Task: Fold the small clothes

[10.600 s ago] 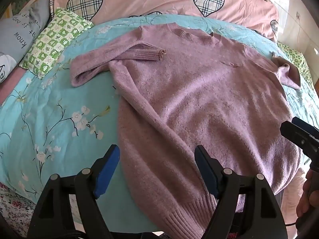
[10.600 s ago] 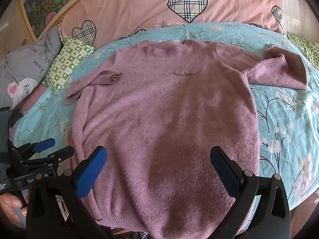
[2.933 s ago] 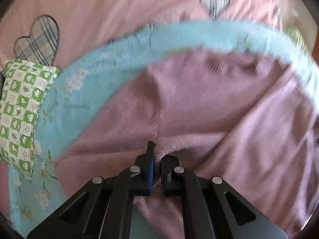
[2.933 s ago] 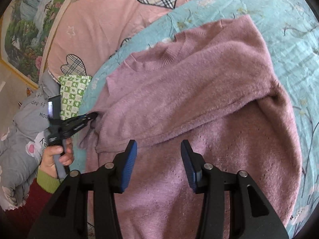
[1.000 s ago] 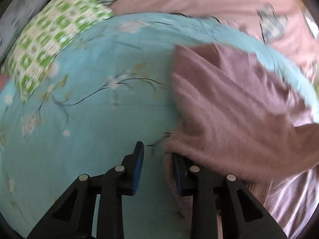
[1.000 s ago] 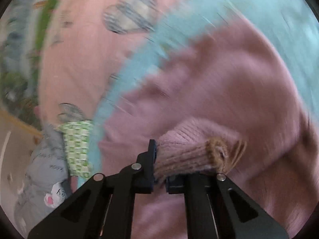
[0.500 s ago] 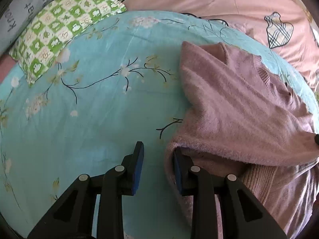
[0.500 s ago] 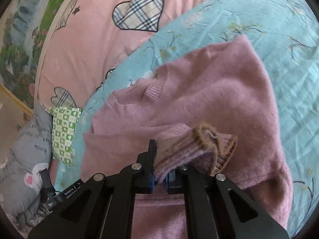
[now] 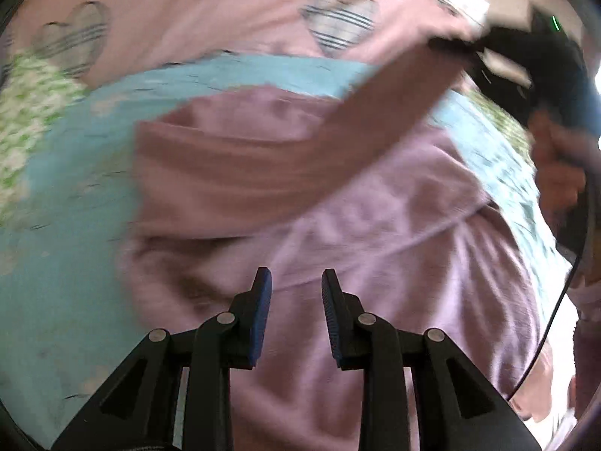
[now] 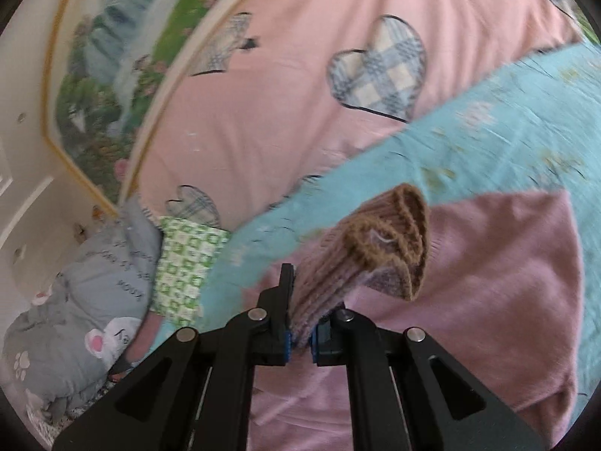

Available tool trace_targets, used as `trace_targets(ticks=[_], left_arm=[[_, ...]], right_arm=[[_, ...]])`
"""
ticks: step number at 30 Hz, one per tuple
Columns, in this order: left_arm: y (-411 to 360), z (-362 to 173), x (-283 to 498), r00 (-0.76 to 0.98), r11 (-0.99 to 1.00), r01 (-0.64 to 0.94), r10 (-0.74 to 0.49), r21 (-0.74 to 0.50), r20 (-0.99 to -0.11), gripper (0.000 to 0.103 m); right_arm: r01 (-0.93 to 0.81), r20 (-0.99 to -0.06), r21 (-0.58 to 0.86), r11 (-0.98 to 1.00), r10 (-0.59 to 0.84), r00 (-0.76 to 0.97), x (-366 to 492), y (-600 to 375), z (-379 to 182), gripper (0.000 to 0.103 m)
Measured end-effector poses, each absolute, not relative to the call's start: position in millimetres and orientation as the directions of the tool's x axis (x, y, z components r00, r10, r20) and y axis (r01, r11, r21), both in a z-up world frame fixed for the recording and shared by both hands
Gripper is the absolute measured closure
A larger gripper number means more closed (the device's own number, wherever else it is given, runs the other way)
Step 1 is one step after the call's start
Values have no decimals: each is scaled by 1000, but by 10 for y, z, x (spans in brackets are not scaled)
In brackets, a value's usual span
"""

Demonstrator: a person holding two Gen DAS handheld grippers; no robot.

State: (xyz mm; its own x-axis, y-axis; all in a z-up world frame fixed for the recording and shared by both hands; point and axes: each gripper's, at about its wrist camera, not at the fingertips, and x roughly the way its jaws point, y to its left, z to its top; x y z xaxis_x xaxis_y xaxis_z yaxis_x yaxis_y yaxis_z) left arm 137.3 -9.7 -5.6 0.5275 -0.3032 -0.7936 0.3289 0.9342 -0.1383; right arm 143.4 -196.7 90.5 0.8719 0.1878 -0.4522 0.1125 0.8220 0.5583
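Note:
A mauve knit sweater lies on the turquoise floral bedspread, its left side folded in. My left gripper is open and empty, hovering over the sweater's lower body. My right gripper is shut on the ribbed sleeve cuff and holds it up above the sweater body. In the left wrist view the lifted sleeve stretches up to the right gripper at the top right, held by a hand.
A pink quilt with plaid hearts lies behind the bedspread. A green checked pillow and a grey cushion sit at the left. A painted headboard stands behind.
My left gripper has let go, opened wider and swung right over the sweater body. My right gripper has lifted the cuff higher, raising the sleeve off the sweater.

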Motion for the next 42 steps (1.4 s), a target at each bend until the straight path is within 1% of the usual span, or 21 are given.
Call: trace_targets(ticks=[2,3,6,8,9,11,12,14,16,20,21,23,24,26,28,31,33,35,36,40,42], left_arm=[[-213,-223,1544,464,919,347,-343,-189,-817,75],[-214,-309,1644,443,922,332,-337,-198,-831,75],[16,-420,1875,457,964,222,-234,-145,-858,79],[327,-362,1951,489,977,140,-210,-162,-846,79],[478,-326,1982,514,987,89,-159,-132,-843,77],[815,-269,2034,551,997,-44,-31,-66,-834,78],[930,-260,2045,550,994,-71,-34,-88,-834,80],[1153,-247,2042,533,981,-115,-73,-157,-843,80],[1180,-189,1964,537,980,-122,-66,-155,-841,80],[813,-48,1743,540,965,11,-227,-263,-810,77],[624,-28,1693,523,952,76,-291,-296,-801,77],[383,-40,1666,499,943,144,-331,-300,-801,77],[227,-94,1701,483,945,171,-326,-278,-812,77],[144,-208,1806,479,961,155,-278,-231,-833,75],[283,-341,1985,472,978,61,-206,-201,-857,76],[725,-378,2152,503,975,-102,-121,-198,-856,78],[981,-401,2185,512,958,-168,-118,-234,-851,77],[1173,-455,2187,511,937,-205,-144,-283,-848,86],[1218,-474,2171,513,933,-218,-141,-288,-846,93],[1246,-532,2101,535,915,-245,-148,-321,-832,93],[1279,-535,2081,551,908,-254,-149,-335,-821,93]], right_arm=[[95,-441,559,824,198,876,1474,-1891,944,95],[95,-436,563,821,198,878,1474,-1880,949,95],[104,-428,578,810,192,883,1428,-1920,915,95],[110,-425,587,802,190,885,1383,-1980,895,95],[115,-424,589,800,185,886,1358,-2016,890,95],[125,-418,597,792,174,892,1317,-2083,881,95],[125,-412,605,786,175,894,1304,-2113,879,95],[129,-411,614,779,176,894,1309,-2151,855,95],[127,-409,620,774,182,894,1322,-2156,838,95],[114,-406,616,779,190,894,1343,-2111,867,95],[108,-403,613,782,192,895,1347,-2098,886,95],[96,-398,608,788,198,896,1350,-2070,949,95],[84,-391,604,792,202,898,1344,-2055,992,95],[61,-371,599,798,209,905,1307,-2043,1084,95],[41,-344,607,794,216,914,1234,-2079,1152,95],[40,-332,604,796,205,921,1119,-2204,1176,95],[82,-356,601,795,175,918,1041,-2333,1052,95],[139,-406,604,784,153,901,996,-2465,791,95],[176,-441,611,772,147,886,980,-2530,605,95],[287,-559,579,763,115,821,968,-2621,108,95],[306,-583,576,758,118,804,995,-2638,24,95]])
